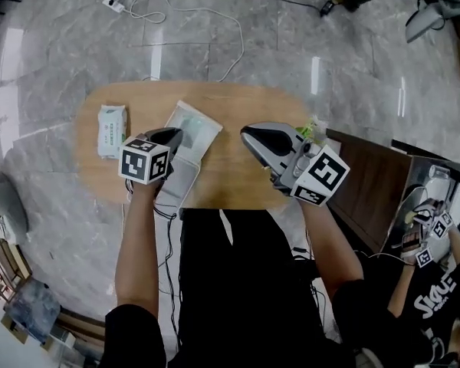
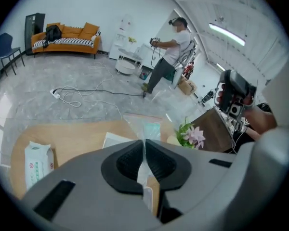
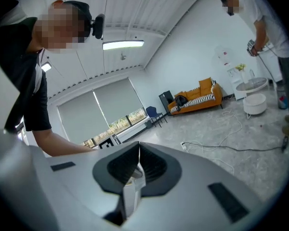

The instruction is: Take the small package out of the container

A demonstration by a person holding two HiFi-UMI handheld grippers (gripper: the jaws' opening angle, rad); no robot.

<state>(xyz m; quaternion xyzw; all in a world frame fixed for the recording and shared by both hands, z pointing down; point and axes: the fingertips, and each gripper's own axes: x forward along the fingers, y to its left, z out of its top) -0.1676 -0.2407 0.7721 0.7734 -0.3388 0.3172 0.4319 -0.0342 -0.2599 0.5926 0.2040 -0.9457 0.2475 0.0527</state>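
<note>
The right tongs (image 3: 139, 146) fill the lower half, their dark pads pressed together. At ten o'clock a person in a black shirt (image 3: 24, 71) leans in. An orange sofa (image 3: 197, 97) stands at two o'clock, a cable (image 3: 215, 146) trails over the grey floor (image 3: 260, 167) at three, and another person (image 3: 265, 23) stands at one.

I am in a big open room, part office lounge and part recording studio. The polished grey marble floor (image 1: 238, 37) runs far out beyond my oval wooden surface (image 1: 238, 167). Along the far wall stand an orange sofa with striped cushions (image 2: 65, 35) and a blue chair (image 2: 7, 49). A white power strip with its looping cable (image 2: 62, 96) lies loose on the floor. Beyond are wide windows with grey roller blinds (image 3: 101, 109), and another person (image 2: 166, 57) stands working by low white round tables (image 2: 127, 64).
</note>
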